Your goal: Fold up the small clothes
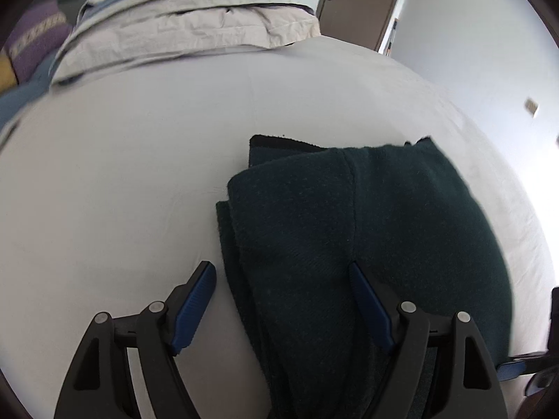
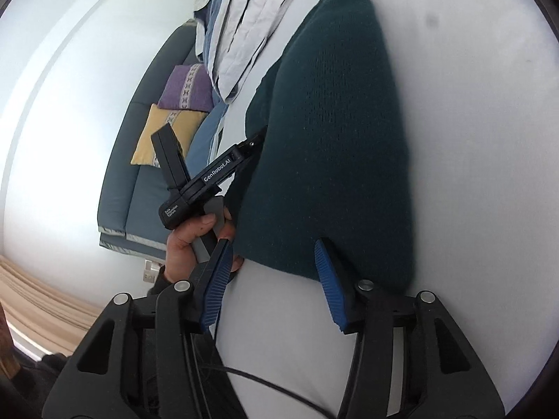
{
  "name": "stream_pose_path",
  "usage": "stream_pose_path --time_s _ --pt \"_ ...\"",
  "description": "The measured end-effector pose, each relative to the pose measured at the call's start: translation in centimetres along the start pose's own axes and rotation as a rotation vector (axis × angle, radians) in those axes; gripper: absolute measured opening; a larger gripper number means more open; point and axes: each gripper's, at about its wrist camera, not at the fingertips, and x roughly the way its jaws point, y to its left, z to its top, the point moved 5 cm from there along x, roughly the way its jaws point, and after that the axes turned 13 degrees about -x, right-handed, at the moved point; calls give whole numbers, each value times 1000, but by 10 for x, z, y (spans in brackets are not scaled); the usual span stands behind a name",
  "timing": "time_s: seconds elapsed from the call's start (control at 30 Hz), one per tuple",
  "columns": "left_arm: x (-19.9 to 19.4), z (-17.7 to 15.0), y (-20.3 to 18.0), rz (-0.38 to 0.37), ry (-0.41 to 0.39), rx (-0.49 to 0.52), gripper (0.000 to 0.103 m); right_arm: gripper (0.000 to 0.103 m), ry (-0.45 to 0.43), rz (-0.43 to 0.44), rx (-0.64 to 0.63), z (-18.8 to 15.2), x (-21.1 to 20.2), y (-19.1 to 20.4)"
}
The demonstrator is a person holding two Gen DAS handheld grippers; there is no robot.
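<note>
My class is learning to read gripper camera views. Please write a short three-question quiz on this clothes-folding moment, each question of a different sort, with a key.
1. True or false: the left gripper is shut on the dark green garment.
2. Multiple choice: the garment lies on A) a wooden floor, B) a white bed sheet, C) a sofa.
3. Fill in: in the right wrist view, the right gripper is ____, with one fingertip at the garment's near edge.

Key: 1 false, it is open. 2 B. 3 open.
</note>
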Motion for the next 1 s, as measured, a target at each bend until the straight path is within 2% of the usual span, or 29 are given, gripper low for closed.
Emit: stream_pose_path --time_s 0.07,0.2,0.27,0.4,0.5,0.63,0.8,1.0 --pt "-10 2 10 -53 37 -67 80 53 -10 -24 -39 0 -10 11" --pt "-40 4 44 -141 32 -212 80 74 -61 -66 -43 8 -41 12" --pt "-44 2 62 -208 80 -301 79 74 -87 -86 -14 16 -54 2" --pt "-32 -7 67 -326 196 -364 79 74 -111 -54 56 38 -61 -17" --pt "-25 -8 65 -360 228 -395 79 74 -102 -50 132 51 -55 -44" --pt "-19 -5 57 -380 275 -408 80 73 -54 -71 162 59 -42 -67" --pt "-4 -3 42 -410 346 -413 83 73 -48 -43 163 72 -30 -73" --pt "16 1 23 -516 443 -474 83 74 3 -71 144 83 -13 -67"
